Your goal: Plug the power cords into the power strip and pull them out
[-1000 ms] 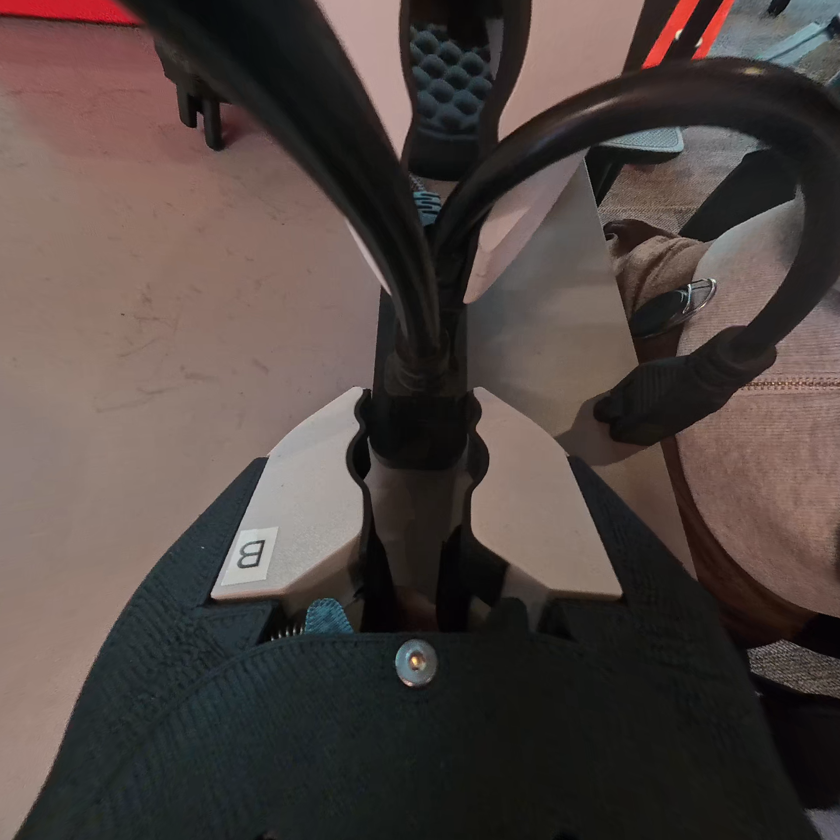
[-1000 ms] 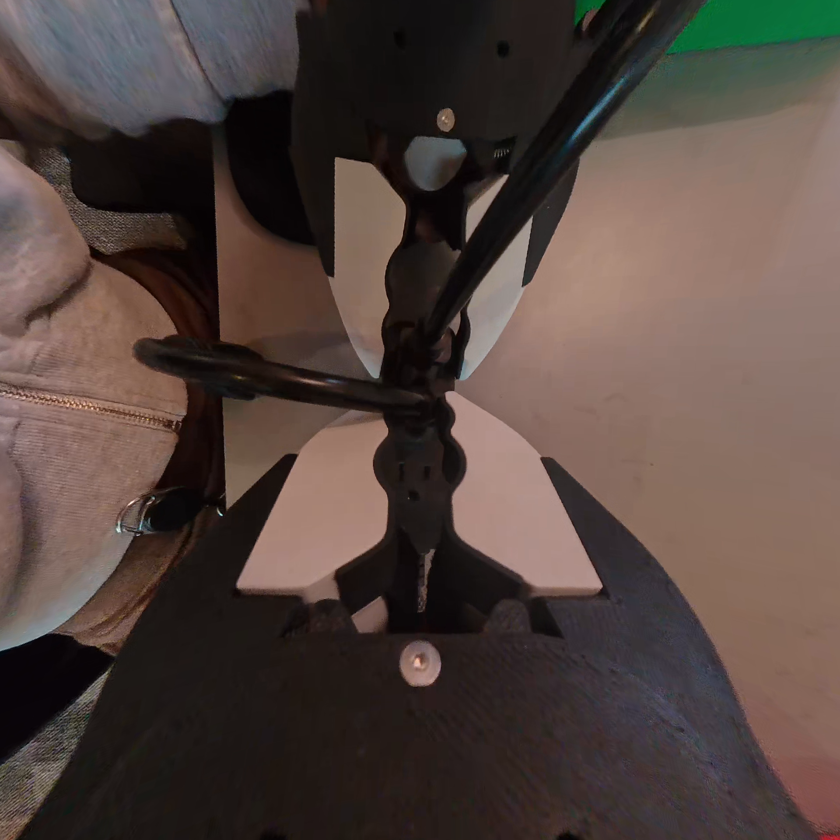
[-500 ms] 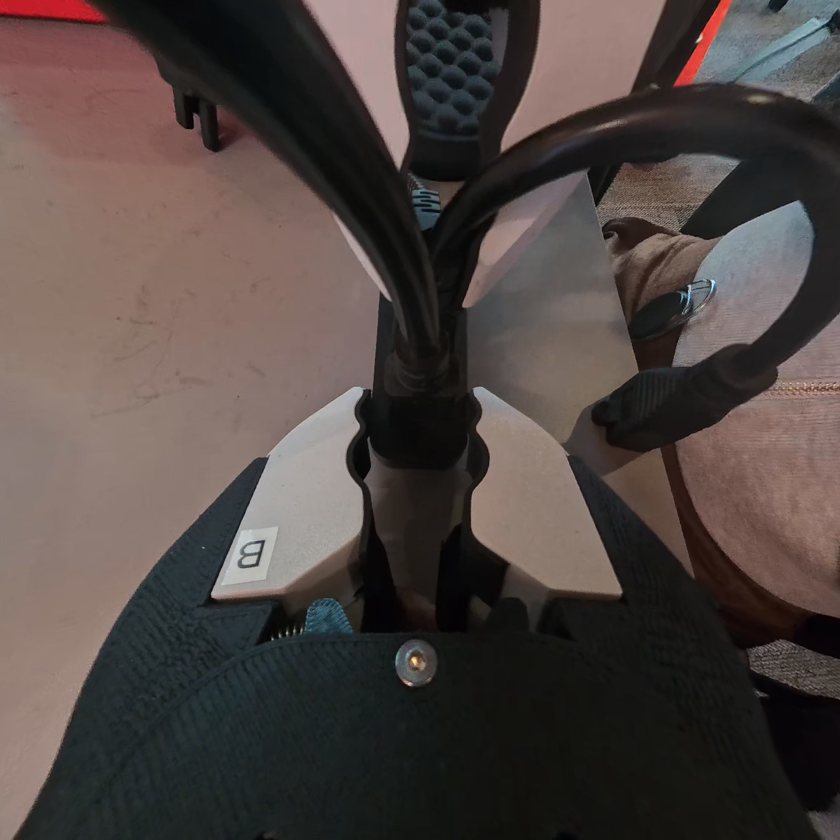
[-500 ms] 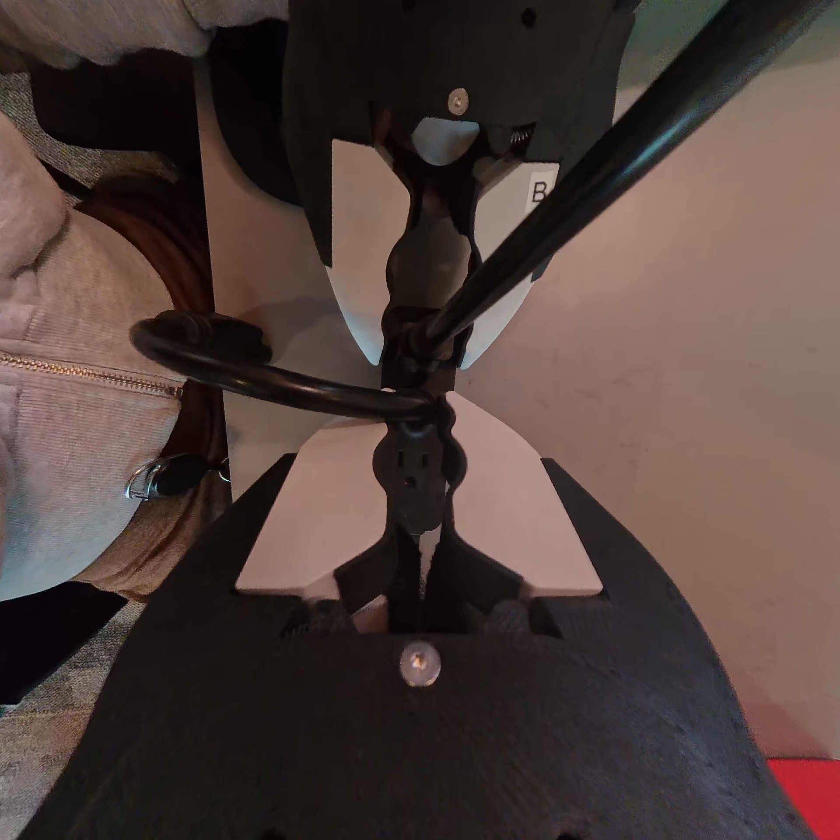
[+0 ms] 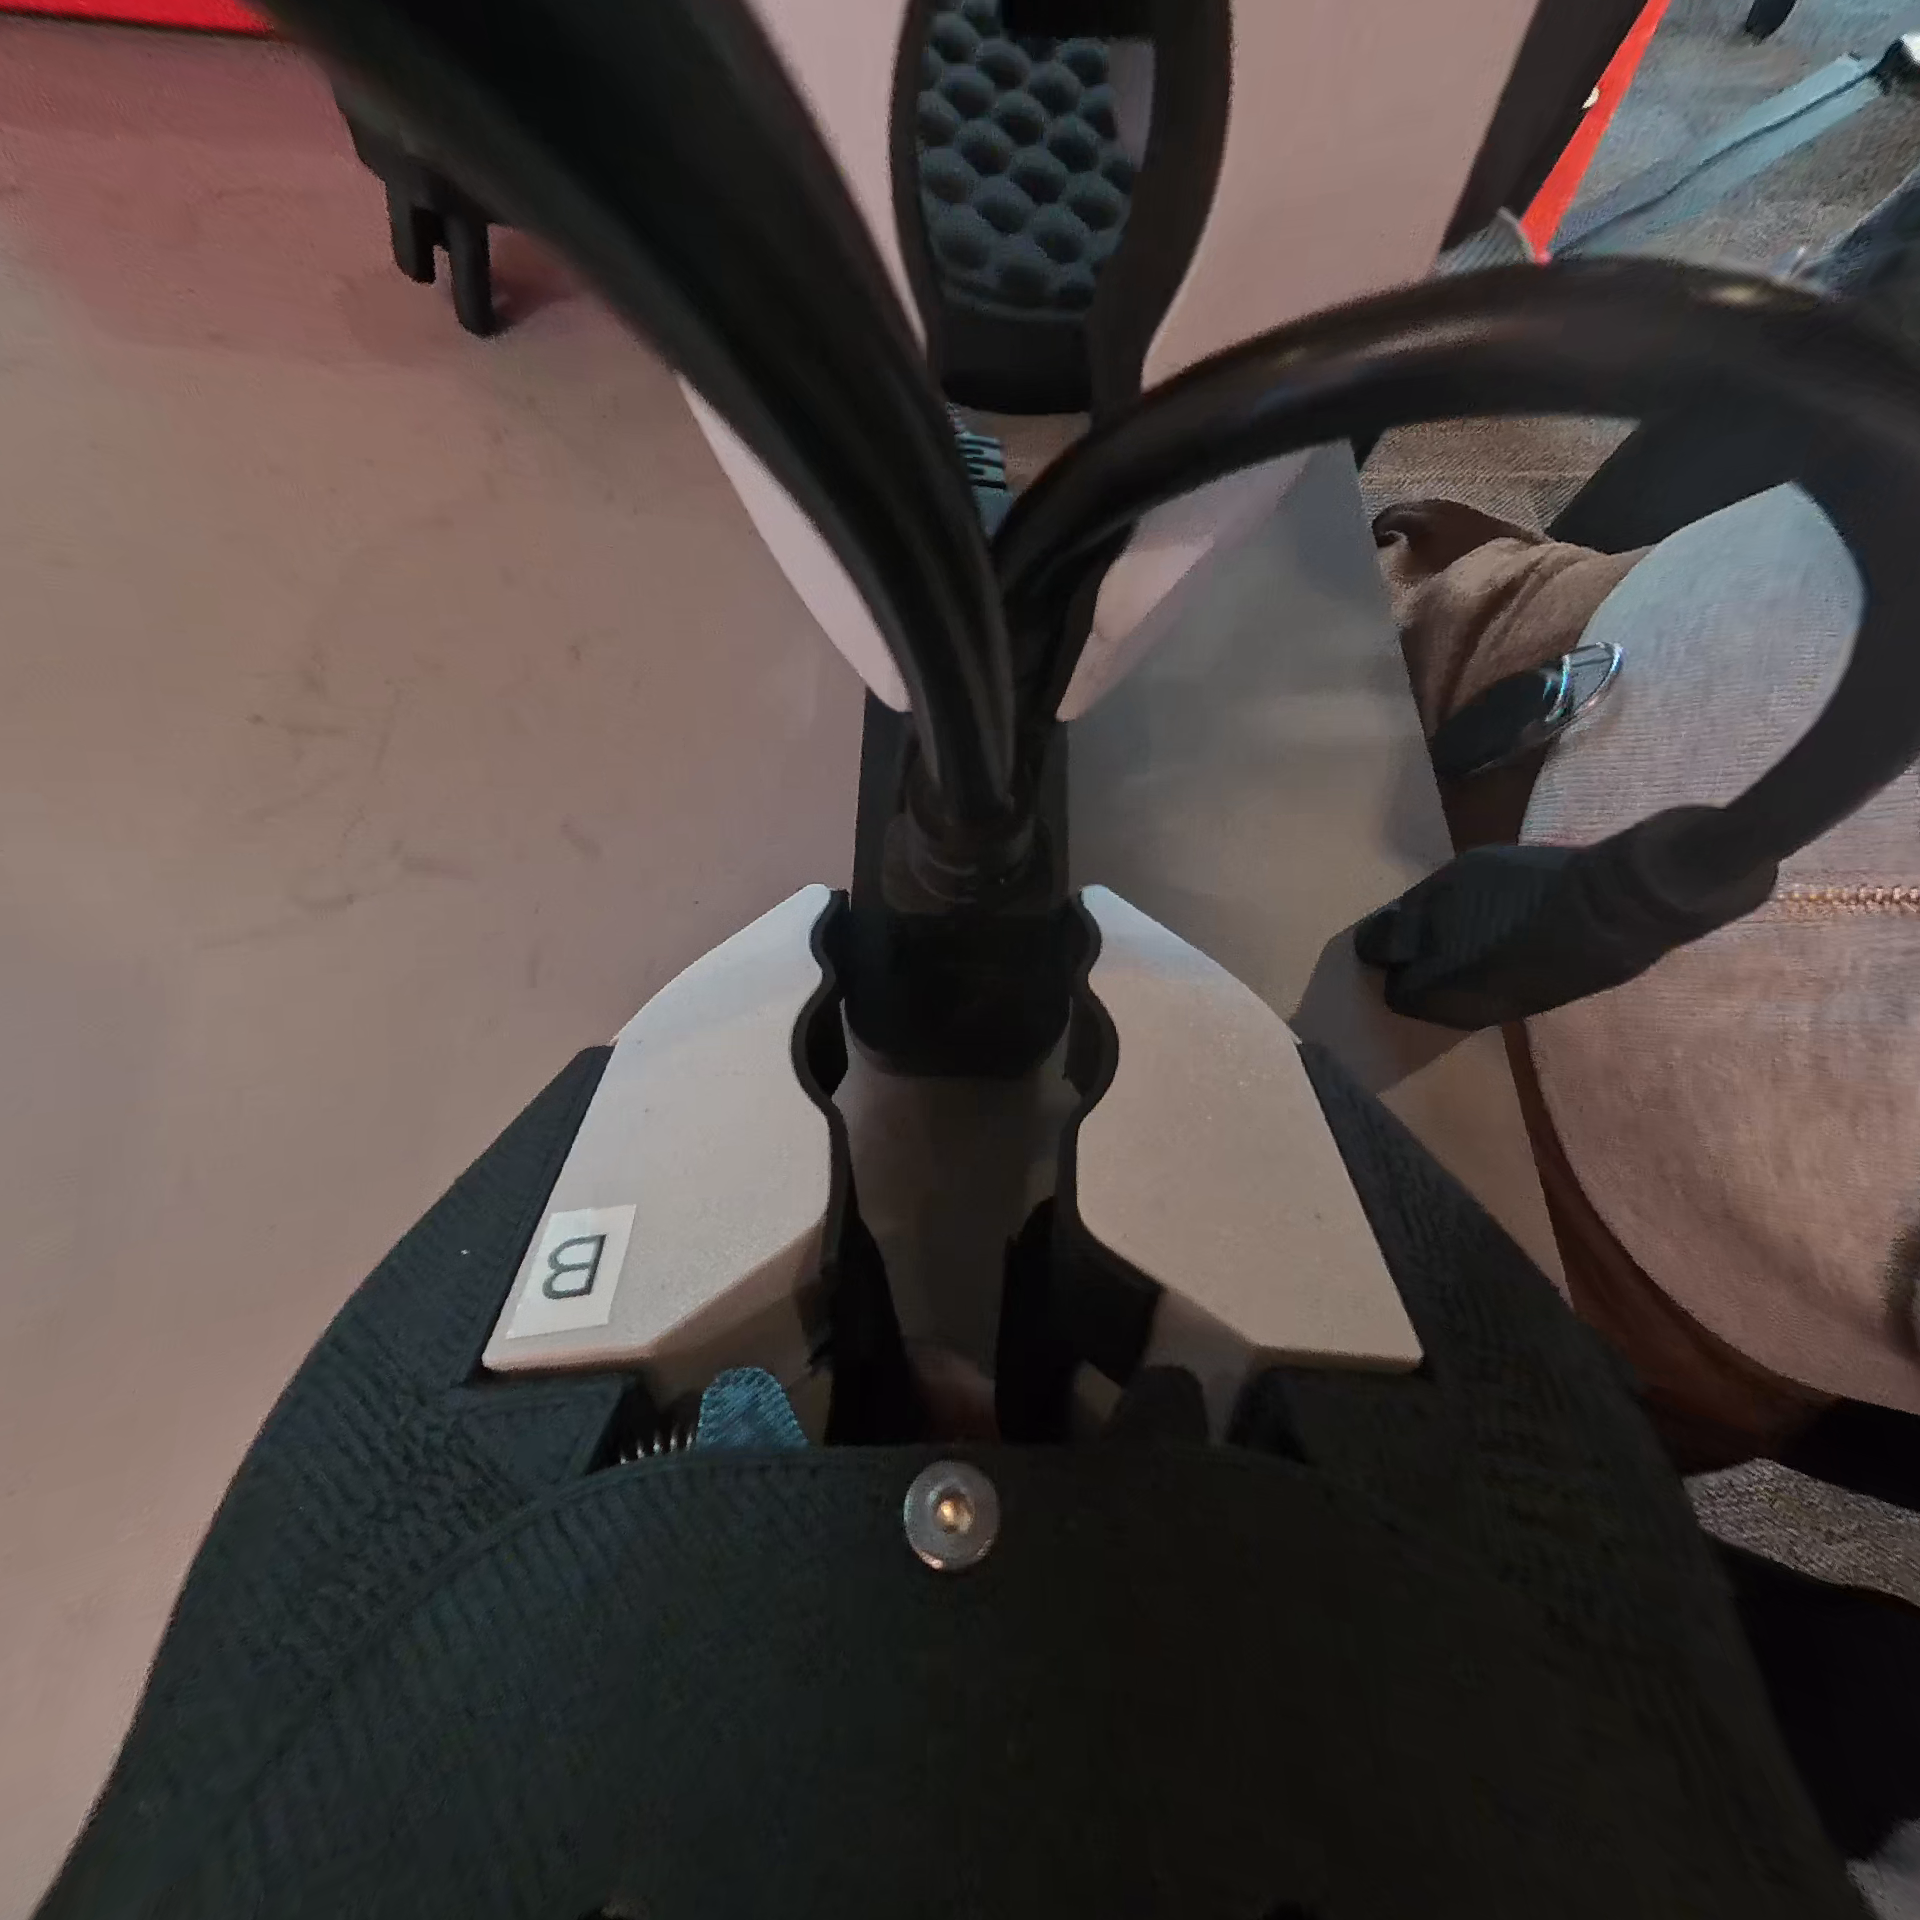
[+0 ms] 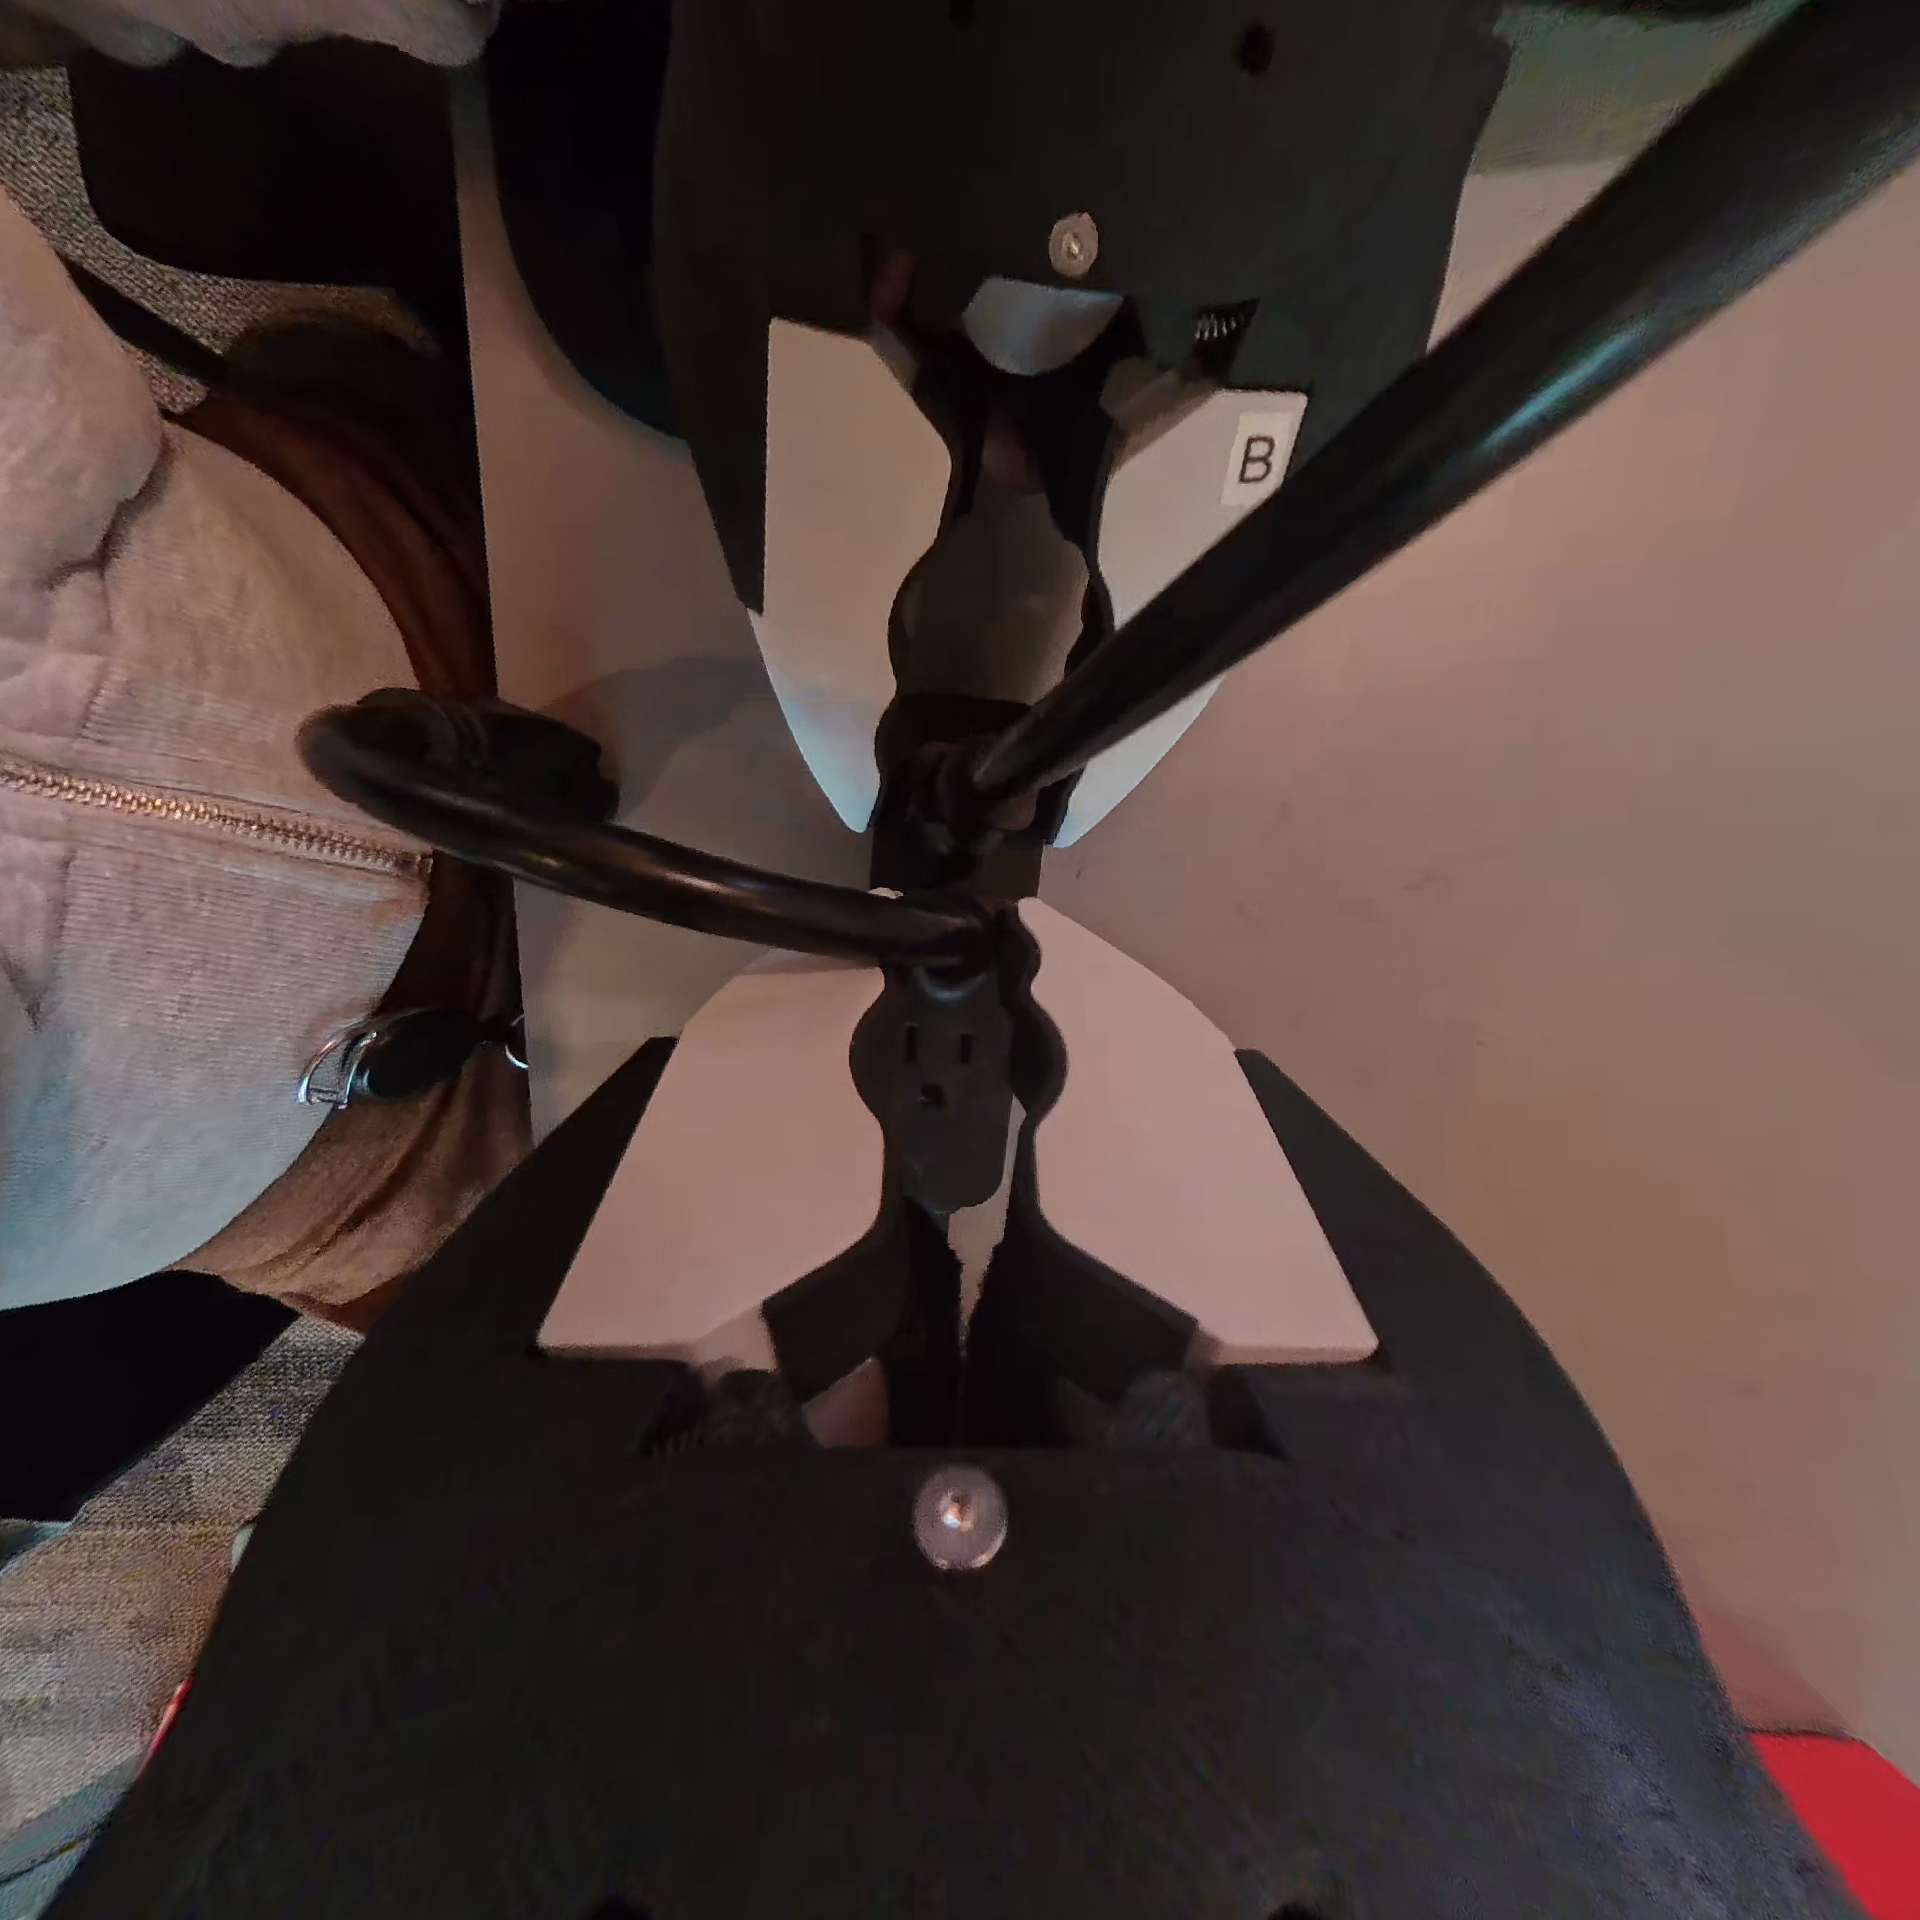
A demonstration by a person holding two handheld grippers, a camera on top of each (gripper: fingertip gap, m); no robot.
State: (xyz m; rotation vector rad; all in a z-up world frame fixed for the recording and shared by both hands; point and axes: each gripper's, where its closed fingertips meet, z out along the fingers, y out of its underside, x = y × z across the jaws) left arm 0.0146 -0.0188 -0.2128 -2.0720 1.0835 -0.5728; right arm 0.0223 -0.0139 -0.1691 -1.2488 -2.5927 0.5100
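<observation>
A narrow black power strip (image 6: 940, 1081) is held in the air between my two grippers, which face each other; one socket faces the right wrist camera. My right gripper (image 6: 951, 966) is shut on the strip. It also shows in the left wrist view (image 5: 982, 707). My left gripper (image 5: 956, 914) is shut on a black plug (image 5: 956, 997) at the strip's other end, and shows in the right wrist view (image 6: 961, 831). A thick black cord (image 5: 727, 312) leaves the plug. A second cord (image 5: 1558, 312) loops to a free plug (image 5: 1507, 945) at the table edge.
A pale table (image 5: 312, 727) lies below. A person in a beige zip garment (image 6: 156, 935) sits at its edge beside the free plug (image 6: 499, 743). A small black object (image 5: 447, 249) stands at the far end. A red surface (image 6: 1849, 1808) shows at one corner. The left gripper's tips are roughly 5 centimeters from the right gripper's.
Both grippers keep their hold. The right wrist view has shifted, so the strip's socket and the left gripper's label now show, and the thick cord has swung right.
</observation>
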